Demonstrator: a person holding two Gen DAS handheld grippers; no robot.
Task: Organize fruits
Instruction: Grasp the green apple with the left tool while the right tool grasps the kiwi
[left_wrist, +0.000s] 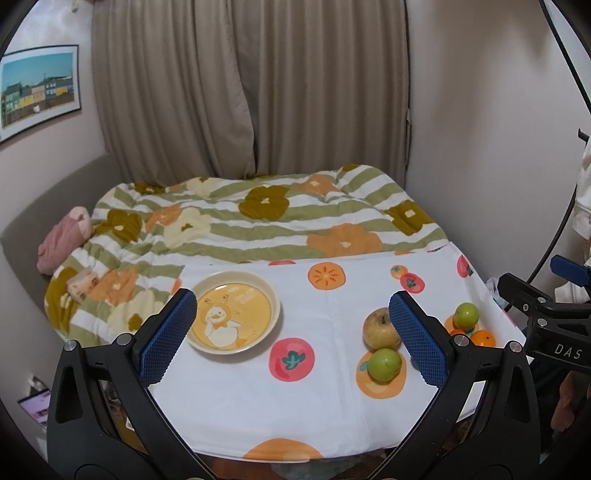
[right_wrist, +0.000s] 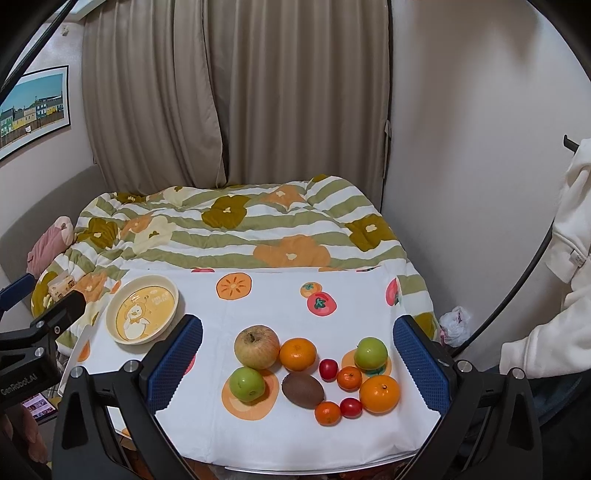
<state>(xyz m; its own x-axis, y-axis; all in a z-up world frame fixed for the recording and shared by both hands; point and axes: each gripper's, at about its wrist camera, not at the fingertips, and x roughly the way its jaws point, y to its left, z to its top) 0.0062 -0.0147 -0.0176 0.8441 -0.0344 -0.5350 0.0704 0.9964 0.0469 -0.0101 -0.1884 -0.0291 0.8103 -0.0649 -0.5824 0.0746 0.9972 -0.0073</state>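
Observation:
A yellow duck plate (right_wrist: 142, 314) sits empty at the table's left; it also shows in the left wrist view (left_wrist: 233, 316). Fruit lies grouped at the right: a yellowish apple (right_wrist: 256, 347), two green apples (right_wrist: 247, 384) (right_wrist: 371, 353), two large oranges (right_wrist: 297, 354) (right_wrist: 379, 393), two small mandarins (right_wrist: 349, 378), a kiwi (right_wrist: 303, 389) and cherry tomatoes (right_wrist: 328, 369). The left wrist view shows the yellowish apple (left_wrist: 380, 328) and a green apple (left_wrist: 384, 363). My left gripper (left_wrist: 291, 339) is open and empty above the table. My right gripper (right_wrist: 297, 363) is open and empty, above the fruit.
A white cloth with printed fruit (right_wrist: 266, 302) covers the table. Behind it lies a bed with a flowered quilt (right_wrist: 240, 229), curtains and walls. A white garment (right_wrist: 569, 258) hangs at the right. A phone (right_wrist: 38, 404) lies low at the left.

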